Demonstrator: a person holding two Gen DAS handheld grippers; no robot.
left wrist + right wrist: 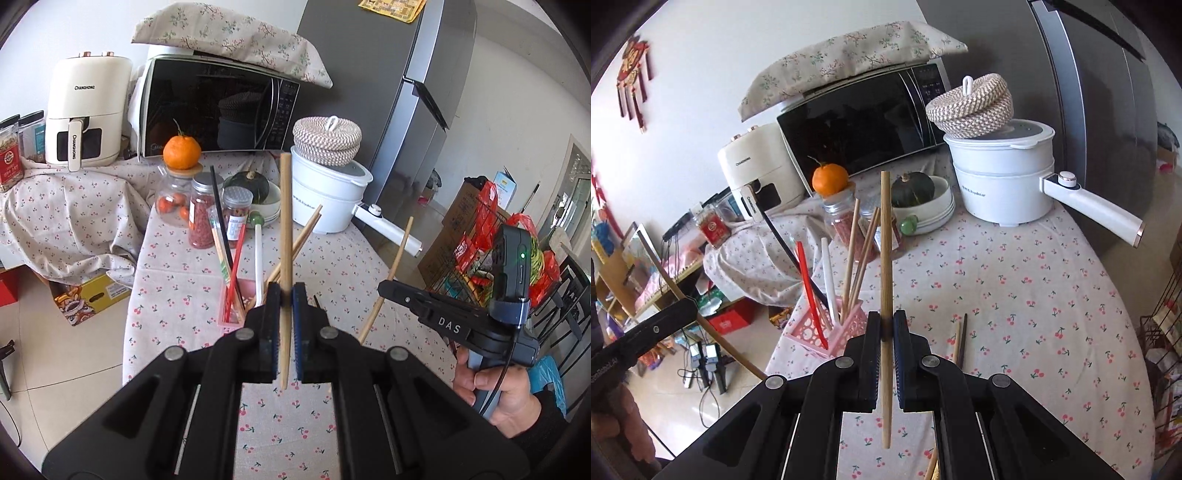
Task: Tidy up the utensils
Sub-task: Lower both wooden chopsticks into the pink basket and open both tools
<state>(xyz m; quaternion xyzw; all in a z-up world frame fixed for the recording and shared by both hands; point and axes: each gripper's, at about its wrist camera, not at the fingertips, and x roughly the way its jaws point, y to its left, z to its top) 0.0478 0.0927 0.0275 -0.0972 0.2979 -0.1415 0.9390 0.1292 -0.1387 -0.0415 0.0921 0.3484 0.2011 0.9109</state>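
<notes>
Already each gripper carries a chopstick. From the left wrist, the left gripper (284,295) has its fingers clamped on a wooden chopstick (284,221) that stands nearly upright, long axis running away from the camera. The pink holder (236,302) sits just left of and beyond the fingers, other chopsticks leaning in it, so this hand looks nearer to it. The right gripper (382,288) shows at right, holding its own stick (391,273).

From the right wrist, the fingers are pinched on another upright chopstick (885,258); the holder (846,332) lies to their left. Two loose sticks (960,339) rest on the cherry-print surface (1015,295), with a microwave (860,129) and white pot (1001,177) behind.
</notes>
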